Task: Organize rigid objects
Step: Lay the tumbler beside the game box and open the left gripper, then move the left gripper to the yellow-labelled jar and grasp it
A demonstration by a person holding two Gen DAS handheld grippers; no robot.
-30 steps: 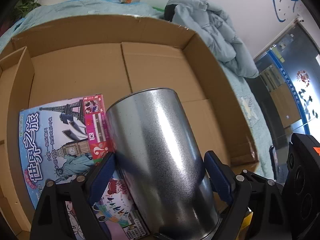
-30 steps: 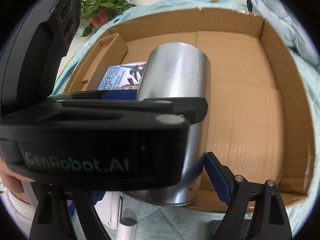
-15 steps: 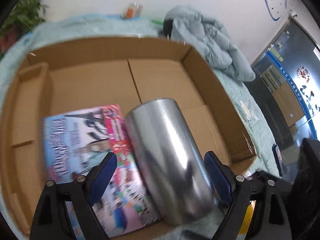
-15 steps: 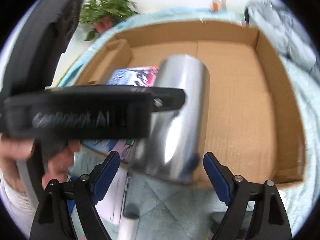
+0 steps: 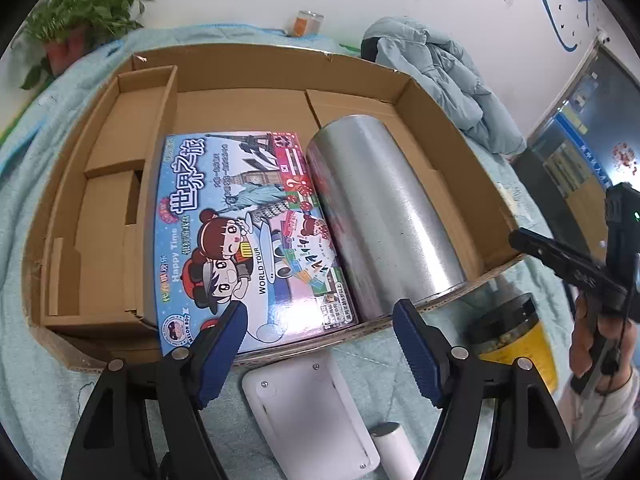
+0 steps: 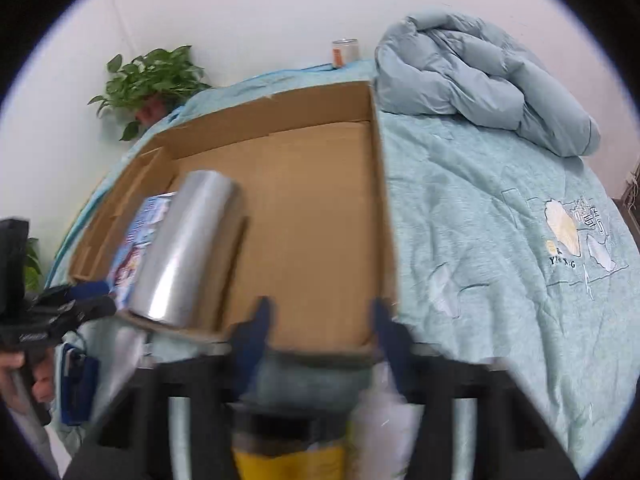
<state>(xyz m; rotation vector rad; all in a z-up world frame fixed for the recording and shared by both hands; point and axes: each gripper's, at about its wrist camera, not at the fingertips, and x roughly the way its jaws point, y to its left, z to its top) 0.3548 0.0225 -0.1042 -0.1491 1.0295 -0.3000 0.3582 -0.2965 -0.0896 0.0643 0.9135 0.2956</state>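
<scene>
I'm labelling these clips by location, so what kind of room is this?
Probably a bedroom: a bed covered by a teal bedspread, a bundled quilt by the wall, and a potted plant nearby.

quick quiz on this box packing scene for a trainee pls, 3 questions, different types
1. True or false: the metal cylinder stands upright in the cardboard box.
2. What lies next to the cylinder inside the box? A) board game box B) laptop C) shoe
3. Fill in: the yellow jar with the black lid is ___ the box.
Key: 1 false, it lies on its side. 2 A. 3 outside, on the bedspread.
</scene>
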